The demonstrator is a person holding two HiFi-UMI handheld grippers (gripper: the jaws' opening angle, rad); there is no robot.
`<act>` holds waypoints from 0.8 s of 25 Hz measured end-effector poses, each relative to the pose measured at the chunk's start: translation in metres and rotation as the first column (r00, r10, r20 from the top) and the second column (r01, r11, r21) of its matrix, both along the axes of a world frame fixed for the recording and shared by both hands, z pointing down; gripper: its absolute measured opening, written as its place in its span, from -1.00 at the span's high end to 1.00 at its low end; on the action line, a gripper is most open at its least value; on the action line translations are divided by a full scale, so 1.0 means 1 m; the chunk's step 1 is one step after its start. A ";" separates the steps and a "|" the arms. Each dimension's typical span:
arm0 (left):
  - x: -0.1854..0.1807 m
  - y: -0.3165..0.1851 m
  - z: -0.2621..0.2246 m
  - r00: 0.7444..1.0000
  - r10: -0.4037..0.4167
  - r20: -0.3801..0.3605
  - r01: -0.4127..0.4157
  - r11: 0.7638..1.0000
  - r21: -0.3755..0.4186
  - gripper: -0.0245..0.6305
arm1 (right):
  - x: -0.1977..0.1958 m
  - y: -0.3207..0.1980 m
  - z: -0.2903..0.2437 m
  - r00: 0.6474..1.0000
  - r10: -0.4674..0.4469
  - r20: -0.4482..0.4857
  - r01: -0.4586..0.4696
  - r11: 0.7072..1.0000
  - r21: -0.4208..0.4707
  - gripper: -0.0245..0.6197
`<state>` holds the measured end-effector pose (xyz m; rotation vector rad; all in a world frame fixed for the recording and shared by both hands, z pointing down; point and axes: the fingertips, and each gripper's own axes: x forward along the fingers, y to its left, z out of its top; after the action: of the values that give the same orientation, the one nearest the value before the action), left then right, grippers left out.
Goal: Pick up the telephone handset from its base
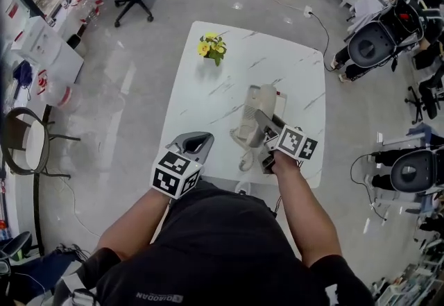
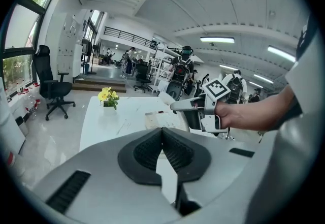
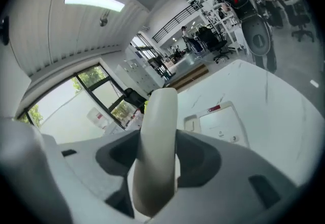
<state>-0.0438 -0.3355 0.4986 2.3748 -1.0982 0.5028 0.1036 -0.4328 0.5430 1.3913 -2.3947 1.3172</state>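
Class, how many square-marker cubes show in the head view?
2. One marker cube lower left, by the table's near corner; the other right of it, over the table. None seems hidden.

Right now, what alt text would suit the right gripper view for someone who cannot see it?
The right tongs grip a cream telephone handset, lifted clear of its base, which sits on a white marbled table behind.

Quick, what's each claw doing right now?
Left claw: closed, holding nothing.
Right claw: closed on the handset.
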 end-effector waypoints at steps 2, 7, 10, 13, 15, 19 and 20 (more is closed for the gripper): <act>0.007 0.000 -0.004 1.000 0.010 -0.003 -0.010 1.000 0.010 0.91 | 0.008 0.011 -0.024 0.998 0.010 0.062 -0.013 0.999 0.043 0.24; 0.029 -0.002 -0.019 0.999 0.046 -0.024 -0.045 0.998 0.052 0.91 | 0.038 0.042 -0.070 0.995 0.027 0.098 -0.044 0.984 0.172 0.24; 0.042 -0.004 -0.027 0.997 0.067 -0.029 -0.065 0.995 0.071 0.91 | 0.055 0.061 -0.090 0.993 0.033 0.115 -0.060 0.969 0.241 0.24; 0.057 -0.004 -0.033 0.995 0.087 -0.041 -0.084 0.993 0.081 0.91 | 0.069 0.080 -0.106 0.992 0.024 0.121 -0.060 0.952 0.299 0.24; 0.066 -0.003 -0.037 0.993 0.103 -0.052 -0.098 0.991 0.087 0.91 | 0.078 0.091 -0.113 0.995 0.020 0.098 -0.052 0.941 0.333 0.24; 0.078 -0.001 -0.042 0.991 0.122 -0.054 -0.117 0.989 0.095 0.91 | 0.086 0.107 -0.115 0.998 0.011 0.059 -0.032 0.932 0.361 0.24; 0.080 0.000 -0.043 0.991 0.124 -0.052 -0.119 0.988 0.095 0.91 | 0.087 0.109 -0.115 0.998 0.009 0.057 -0.029 0.932 0.362 0.24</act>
<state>0.0359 -0.3359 0.4560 2.5320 -0.9744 0.4302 0.1904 -0.3234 0.4280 1.4764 -2.7760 0.9559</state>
